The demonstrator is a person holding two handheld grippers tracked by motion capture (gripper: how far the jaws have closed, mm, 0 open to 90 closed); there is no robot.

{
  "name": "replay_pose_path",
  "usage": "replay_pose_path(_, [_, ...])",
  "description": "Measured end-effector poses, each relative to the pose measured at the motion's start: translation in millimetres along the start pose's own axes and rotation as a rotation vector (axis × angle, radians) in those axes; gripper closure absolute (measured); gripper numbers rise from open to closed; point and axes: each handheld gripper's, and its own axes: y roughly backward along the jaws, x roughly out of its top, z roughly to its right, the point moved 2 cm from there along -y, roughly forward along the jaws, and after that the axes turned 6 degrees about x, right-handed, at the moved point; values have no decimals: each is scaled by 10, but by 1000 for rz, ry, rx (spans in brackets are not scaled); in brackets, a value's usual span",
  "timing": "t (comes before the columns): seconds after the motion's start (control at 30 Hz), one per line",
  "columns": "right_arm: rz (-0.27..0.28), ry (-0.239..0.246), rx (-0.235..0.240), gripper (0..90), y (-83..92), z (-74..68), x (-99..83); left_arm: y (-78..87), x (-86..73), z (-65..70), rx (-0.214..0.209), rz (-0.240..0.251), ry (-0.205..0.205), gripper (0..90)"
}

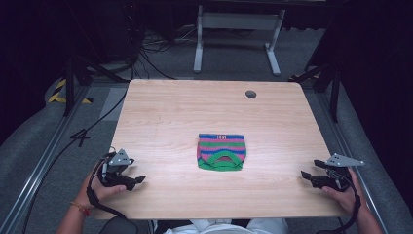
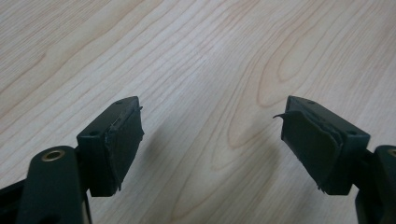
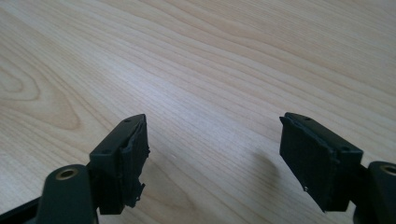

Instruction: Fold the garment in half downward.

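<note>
My left gripper sits low over the near left part of the bench, its jaws spread wide with only bare wood grain between them. My right gripper sits at the near right edge, jaws just as far apart and holding nothing. Both point inward toward the middle.

Between them, well apart from either, a small folded knit cloth lies flat on the bench, striped green, pink and blue, with a blue band at its far edge and a green curved band at its near edge. Nothing stands between my grippers and it. A small dark round hole marks the far right of the bench top.

The bench is pale wood with rounded corners. Beyond it is grey floor, black cables, a white frame and dark curtains.

My hands grip each handle from below, forearms coming in from the near corners. My left wrist wears a band.
</note>
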Motion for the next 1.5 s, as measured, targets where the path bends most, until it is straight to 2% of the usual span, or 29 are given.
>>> replay_pose_path(0.03, [3,-11,-2,245,-7,9,-3,5,0,8,3,-14,-7,180])
replay_pose_path(0.07, [13,-25,5,244,-18,18,-6,14,-14,24,-6,12,5,176])
replay_pose_path(0.13, [12,-28,4,244,-30,17,-11,12,-27,27,-16,18,17,177])
replay_pose_path(0.17, [4,-27,6,242,-31,13,-18,9,-43,19,-4,23,13,177])
replay_pose_path(0.2, [0,-21,7,239,-29,9,-25,1,-66,24,-9,29,34,174])
replay_pose_path(0.27, [-1,-16,4,238,-22,0,-40,-12,-113,13,-22,19,49,174])
replay_pose_path(0.33, [-3,-11,4,236,-16,-9,-48,-12,-147,7,-25,45,61,158])
replay_pose_path(0.47, [-7,-22,3,227,-22,-10,-49,-35,-190,-15,1,104,114,153])
replay_pose_path(0.53, [-7,-22,2,226,-22,-10,-50,-26,-194,-27,5,99,136,153])
replay_pose_path(0.67, [-7,-27,-3,224,-21,-14,-52,-25,-194,-19,9,93,141,153])
replay_pose_path(0.7, [-7,-27,-3,223,-21,-12,-52,-38,-191,-12,25,105,135,153])
replay_pose_path(0.93, [-8,-33,-7,223,-25,-9,-48,-36,-185,-5,36,90,115,151])
replay_pose_path(1.5, [-6,-39,-6,224,-25,-7,-48,-53,-169,-6,47,88,129,139])
